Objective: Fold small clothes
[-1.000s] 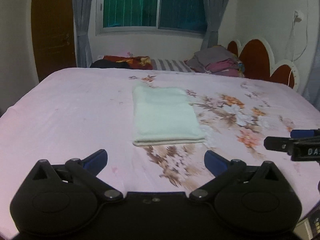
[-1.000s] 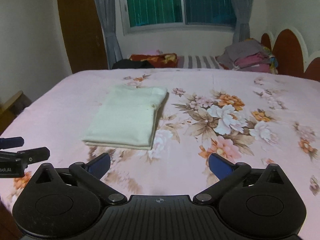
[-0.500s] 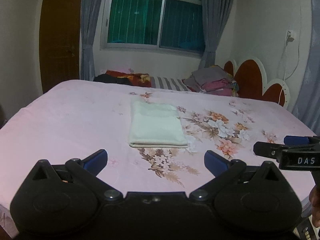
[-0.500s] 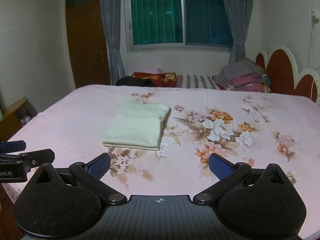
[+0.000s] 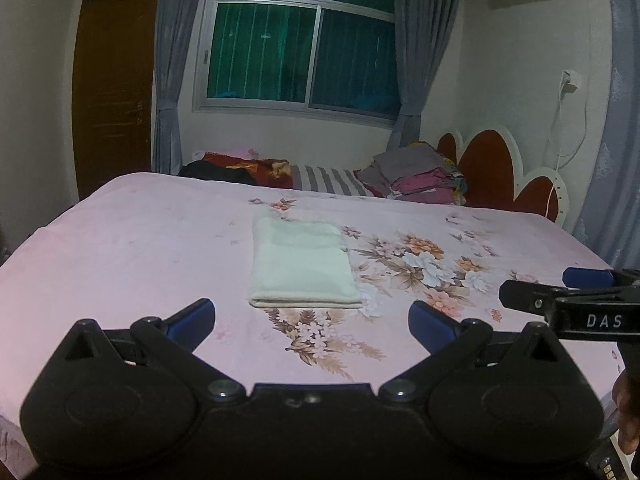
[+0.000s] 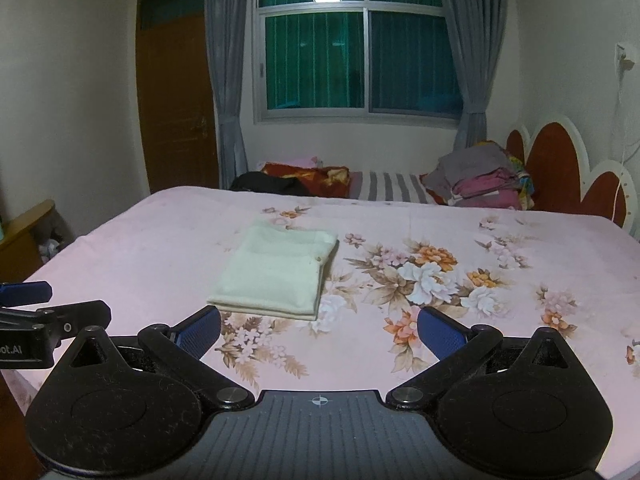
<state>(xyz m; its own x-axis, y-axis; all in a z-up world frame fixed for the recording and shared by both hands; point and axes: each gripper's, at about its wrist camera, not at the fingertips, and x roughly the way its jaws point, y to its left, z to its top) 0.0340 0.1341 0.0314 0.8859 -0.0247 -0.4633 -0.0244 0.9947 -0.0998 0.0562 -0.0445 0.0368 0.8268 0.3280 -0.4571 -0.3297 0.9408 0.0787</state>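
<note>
A pale cream garment [image 5: 301, 265] [image 6: 276, 276] lies folded into a neat rectangle on the pink floral bedsheet [image 5: 132, 248] [image 6: 520, 280], near the bed's middle. My left gripper [image 5: 311, 316] hovers open over the near edge of the bed, well short of the garment, with nothing between its blue pads. My right gripper [image 6: 319, 326] is likewise open and empty, pulled back from the cloth. Each gripper shows at the edge of the other's view: the right one [image 5: 560, 300] at the right, the left one [image 6: 36, 312] at the left.
A stack of folded clothes [image 5: 416, 178] [image 6: 484, 180] and dark and striped bedding [image 6: 304, 180] lie along the far side of the bed. A red and white headboard [image 6: 568, 176] stands at the right. A wooden door [image 6: 176, 104], window and curtains are behind.
Both grippers have pulled back and lifted away from the folded garment, so it looks smaller and more of the room shows. The garment has not moved.
</note>
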